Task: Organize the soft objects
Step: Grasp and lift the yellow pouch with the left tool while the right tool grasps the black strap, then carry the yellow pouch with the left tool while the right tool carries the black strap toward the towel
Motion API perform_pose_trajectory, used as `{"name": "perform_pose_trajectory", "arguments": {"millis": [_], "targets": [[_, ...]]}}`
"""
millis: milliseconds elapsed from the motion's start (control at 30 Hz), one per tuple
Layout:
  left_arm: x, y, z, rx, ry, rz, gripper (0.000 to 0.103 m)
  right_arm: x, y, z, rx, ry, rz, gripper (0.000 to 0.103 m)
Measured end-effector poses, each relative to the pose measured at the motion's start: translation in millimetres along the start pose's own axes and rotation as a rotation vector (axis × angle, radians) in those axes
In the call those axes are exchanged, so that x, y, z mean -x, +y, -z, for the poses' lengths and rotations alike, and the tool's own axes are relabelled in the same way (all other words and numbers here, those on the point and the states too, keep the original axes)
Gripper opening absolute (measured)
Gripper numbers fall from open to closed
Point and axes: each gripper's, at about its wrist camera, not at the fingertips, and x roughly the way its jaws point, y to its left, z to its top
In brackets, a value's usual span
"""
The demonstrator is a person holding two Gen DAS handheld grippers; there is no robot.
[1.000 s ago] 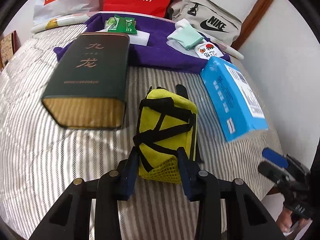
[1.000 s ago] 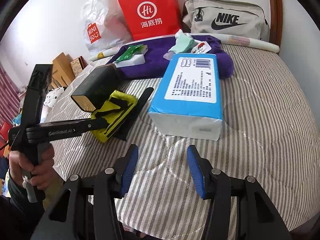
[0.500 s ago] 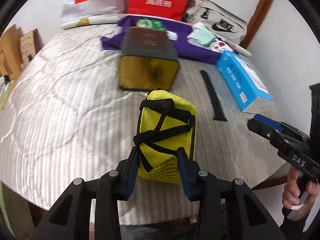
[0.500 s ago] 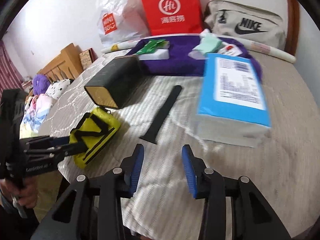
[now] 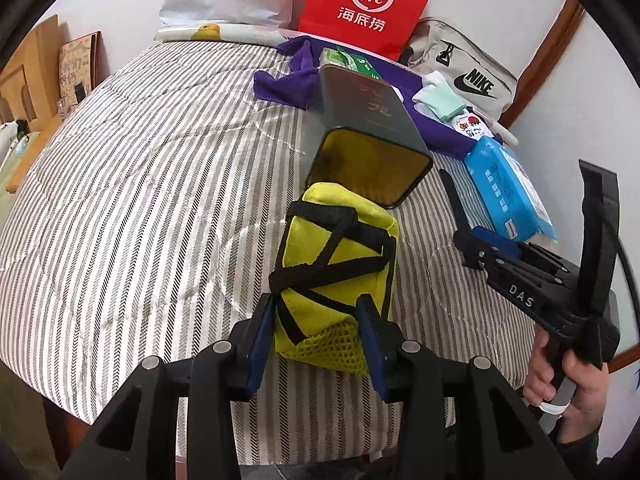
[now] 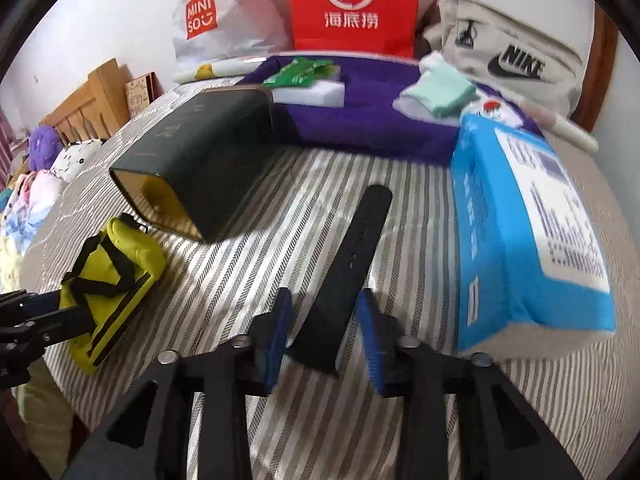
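My left gripper (image 5: 316,332) is shut on a yellow pouch with black straps (image 5: 336,264), held just in front of the open gold-lined mouth of a dark green tin box (image 5: 368,136) lying on its side. The pouch also shows in the right wrist view (image 6: 112,276), left of the tin (image 6: 208,160). My right gripper (image 6: 324,336) is open, its fingers on either side of the near end of a black strap (image 6: 352,264) lying on the striped bed. The right gripper also shows in the left wrist view (image 5: 476,244).
A blue tissue pack (image 6: 532,232) lies right of the strap. A purple cloth (image 6: 372,116) at the back carries a green packet (image 6: 300,74), a white sponge and a mint cloth (image 6: 440,92). A red bag (image 6: 352,4), Miniso bag and Nike bag (image 6: 508,60) stand behind.
My left gripper has carried the pouch up to the tin's open mouth. My right gripper has moved forward and now straddles the near end of the black strap.
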Motion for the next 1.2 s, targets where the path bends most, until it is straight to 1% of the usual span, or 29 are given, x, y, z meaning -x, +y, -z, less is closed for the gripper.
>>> {"name": "perform_pose_trajectory", "arguments": {"millis": [100, 167, 200, 233, 267, 300, 367, 433, 567, 667, 800, 833, 900, 967, 1033, 1067, 1167, 1200], "targets": [[-2, 2, -3, 0.01, -0.002, 0.004, 0.04, 0, 2, 2, 0.038, -0.002, 0.007, 0.023], [-1, 4, -4, 0.008, -0.007, 0.011, 0.04, 3, -1, 5, 0.05, 0.005, -0.009, 0.022], [1, 5, -5, 0.005, -0.012, 0.015, 0.043, 4, -2, 7, 0.051, 0.011, -0.017, 0.021], [2, 5, -5, 0.006, -0.016, 0.019, 0.049, 6, -4, 9, 0.05, 0.02, -0.029, 0.021], [4, 6, -6, 0.009, -0.026, 0.027, 0.053, 9, -6, 13, 0.048, 0.031, -0.044, 0.021], [5, 6, -7, 0.008, -0.032, 0.036, 0.059, 12, -7, 18, 0.05, 0.039, -0.055, 0.021], [8, 2, -8, -0.013, -0.049, 0.059, 0.062, 18, -7, 26, 0.063, 0.049, -0.066, 0.021], [7, -2, -11, -0.04, -0.049, 0.065, 0.069, 25, -7, 34, 0.071, 0.06, -0.077, 0.021], [-1, -16, -16, -0.113, -0.029, 0.057, 0.074, 39, -15, 52, 0.073, 0.077, -0.091, 0.02], [-12, -24, -16, -0.166, 0.004, 0.02, 0.075, 48, -25, 65, 0.063, 0.088, -0.095, 0.02], [-27, -29, -15, -0.195, 0.039, -0.015, 0.075, 55, -31, 73, 0.07, 0.097, -0.09, 0.02], [-28, -32, -14, -0.211, 0.025, -0.025, 0.077, 55, -32, 74, 0.072, 0.097, -0.091, 0.02], [-32, -37, -14, -0.238, 0.022, -0.055, 0.078, 53, -32, 72, 0.071, 0.087, -0.096, 0.022], [-36, -44, -14, -0.273, 0.016, -0.099, 0.078, 49, -33, 67, 0.064, 0.074, -0.095, 0.025], [-39, -49, -13, -0.307, 0.012, -0.134, 0.078, 45, -32, 61, 0.057, 0.065, -0.1, 0.033], [-40, -52, -13, -0.321, 0.009, -0.146, 0.078, 41, -30, 56, 0.058, 0.059, -0.101, 0.034], [-39, -49, -14, -0.304, 0.003, -0.136, 0.078, 34, -26, 49, 0.065, 0.027, -0.089, 0.032], [-39, -48, -14, -0.3, 0.0, -0.133, 0.076, 33, -25, 48, 0.066, 0.018, -0.081, 0.026]]}}
